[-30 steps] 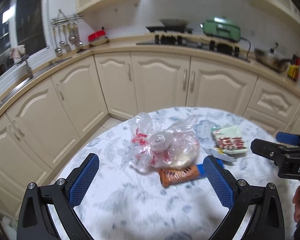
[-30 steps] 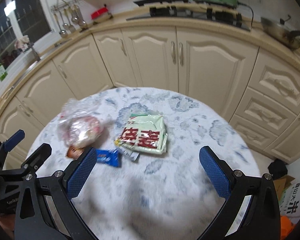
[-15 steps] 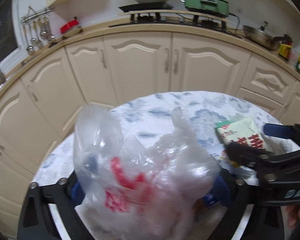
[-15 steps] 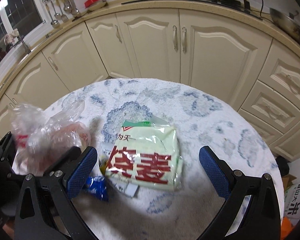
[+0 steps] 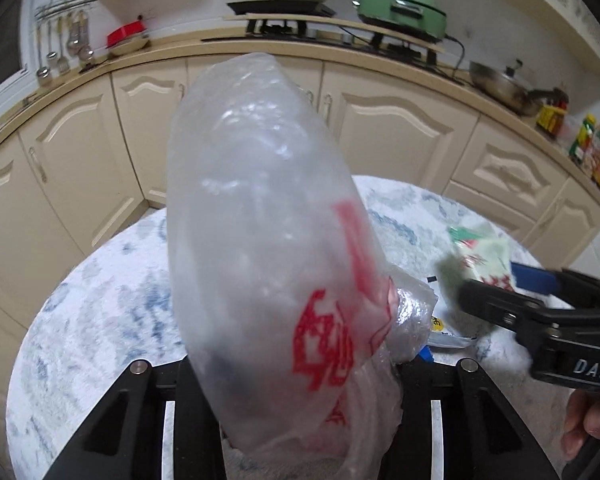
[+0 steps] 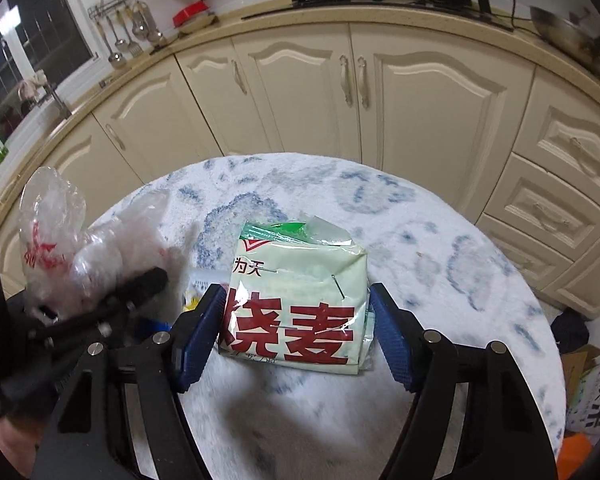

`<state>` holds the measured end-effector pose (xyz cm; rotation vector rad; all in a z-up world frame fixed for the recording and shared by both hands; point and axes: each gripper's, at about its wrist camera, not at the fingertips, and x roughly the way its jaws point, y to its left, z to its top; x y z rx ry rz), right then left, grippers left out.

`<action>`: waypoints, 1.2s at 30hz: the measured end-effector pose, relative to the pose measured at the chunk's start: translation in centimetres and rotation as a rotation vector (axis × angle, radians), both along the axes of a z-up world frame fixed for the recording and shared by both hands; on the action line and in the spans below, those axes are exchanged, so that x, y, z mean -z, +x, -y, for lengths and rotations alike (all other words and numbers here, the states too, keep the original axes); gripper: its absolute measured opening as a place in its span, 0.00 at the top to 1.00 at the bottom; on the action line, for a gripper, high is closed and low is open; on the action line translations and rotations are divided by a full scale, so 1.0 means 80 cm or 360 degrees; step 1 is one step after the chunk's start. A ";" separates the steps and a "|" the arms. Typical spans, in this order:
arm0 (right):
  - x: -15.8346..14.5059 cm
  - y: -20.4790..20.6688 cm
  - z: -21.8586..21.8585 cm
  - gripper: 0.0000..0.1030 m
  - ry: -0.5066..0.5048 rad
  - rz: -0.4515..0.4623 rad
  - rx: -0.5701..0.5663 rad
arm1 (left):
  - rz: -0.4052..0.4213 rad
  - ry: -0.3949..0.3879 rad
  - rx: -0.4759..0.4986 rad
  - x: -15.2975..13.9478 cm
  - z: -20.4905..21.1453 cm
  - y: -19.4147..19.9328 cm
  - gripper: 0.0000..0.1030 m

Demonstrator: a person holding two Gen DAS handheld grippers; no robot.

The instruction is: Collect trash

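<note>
**Plastic bag and green packet between closing jaws**

Clear plastic bag (image 5: 276, 248) fills the left gripper (image 5: 300, 380), whose jaws are closing around it. The right gripper (image 6: 296, 328) is closing astride the green packet (image 6: 300, 288) lying on the marbled worktop (image 6: 440, 248); beyond stand cream cabinets (image 6: 300, 92).
</note>
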<state>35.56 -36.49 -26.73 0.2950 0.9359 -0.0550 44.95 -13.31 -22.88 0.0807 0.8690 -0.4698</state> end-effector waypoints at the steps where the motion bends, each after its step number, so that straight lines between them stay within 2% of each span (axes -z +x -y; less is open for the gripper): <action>1: -0.003 -0.007 0.002 0.29 0.0005 0.0011 -0.0003 | 0.0014 -0.0002 -0.0018 -0.002 -0.005 0.004 0.64; 10: -0.037 -0.063 0.007 0.29 0.0023 0.0102 -0.0019 | 0.0141 -0.0036 -0.0100 -0.038 -0.028 -0.023 0.64; 16: -0.065 -0.110 0.010 0.29 0.0015 0.0172 -0.0026 | 0.0220 -0.0066 -0.0113 -0.058 -0.019 -0.065 0.64; 31: -0.140 -0.242 0.070 0.29 0.0003 0.0426 0.0086 | 0.0319 -0.0163 0.0023 -0.098 0.041 -0.167 0.64; 36: -0.157 -0.282 0.098 0.29 -0.0007 0.0487 0.0168 | 0.0357 -0.0170 0.0102 -0.113 0.059 -0.230 0.64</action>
